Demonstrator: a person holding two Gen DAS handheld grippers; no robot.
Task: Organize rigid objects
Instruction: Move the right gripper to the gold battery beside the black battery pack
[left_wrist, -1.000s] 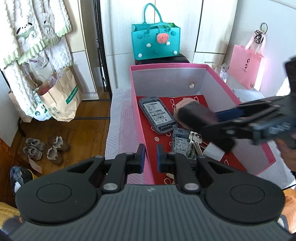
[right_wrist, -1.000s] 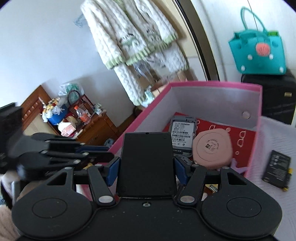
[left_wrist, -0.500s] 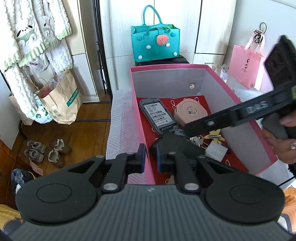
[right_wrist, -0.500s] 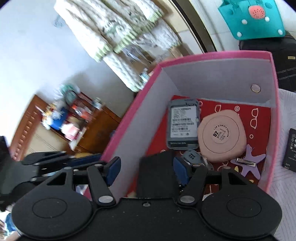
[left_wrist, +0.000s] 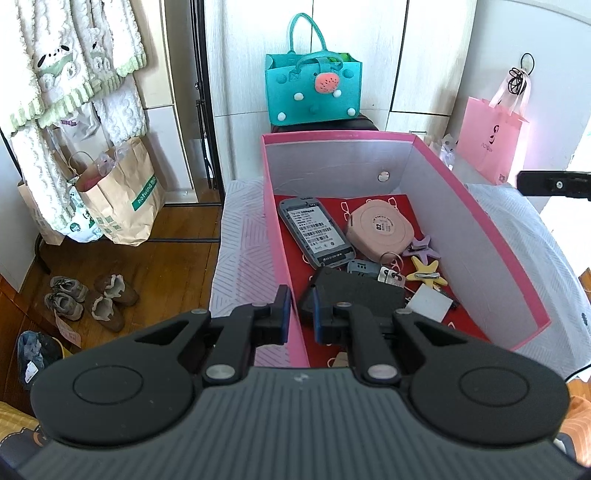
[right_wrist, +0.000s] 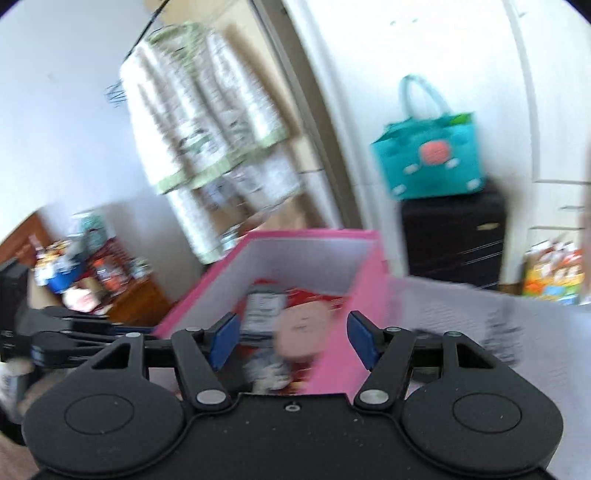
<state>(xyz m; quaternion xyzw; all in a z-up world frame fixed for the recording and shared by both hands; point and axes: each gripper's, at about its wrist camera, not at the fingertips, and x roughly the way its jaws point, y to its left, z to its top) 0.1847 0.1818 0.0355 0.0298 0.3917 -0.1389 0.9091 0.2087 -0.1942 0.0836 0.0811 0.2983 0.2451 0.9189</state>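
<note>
A pink box (left_wrist: 491, 236) with a red floor lies on a white patterned cover. In it are a grey phone (left_wrist: 316, 236), a pink rounded case (left_wrist: 380, 230), keys (left_wrist: 388, 273), two starfish clips (left_wrist: 428, 273), a white card (left_wrist: 432, 304) and a flat black case (left_wrist: 354, 295). My left gripper (left_wrist: 300, 310) is shut on the box's left wall at its near end. My right gripper (right_wrist: 293, 332) stands open and empty, back from the box (right_wrist: 369, 280) on its right side. Its view is blurred. One tip of it shows at the right edge of the left wrist view.
A teal felt bag (left_wrist: 314, 88) sits on a black case behind the box. A pink paper bag (left_wrist: 491, 147) hangs at the right. Brown paper bags (left_wrist: 122, 199) and shoes (left_wrist: 92, 295) are on the wooden floor to the left. The white cover (left_wrist: 243, 236) runs along both sides of the box.
My right gripper let go of the flat black case inside the box, then drew back out to the right and up. The left gripper and the box stayed put.
</note>
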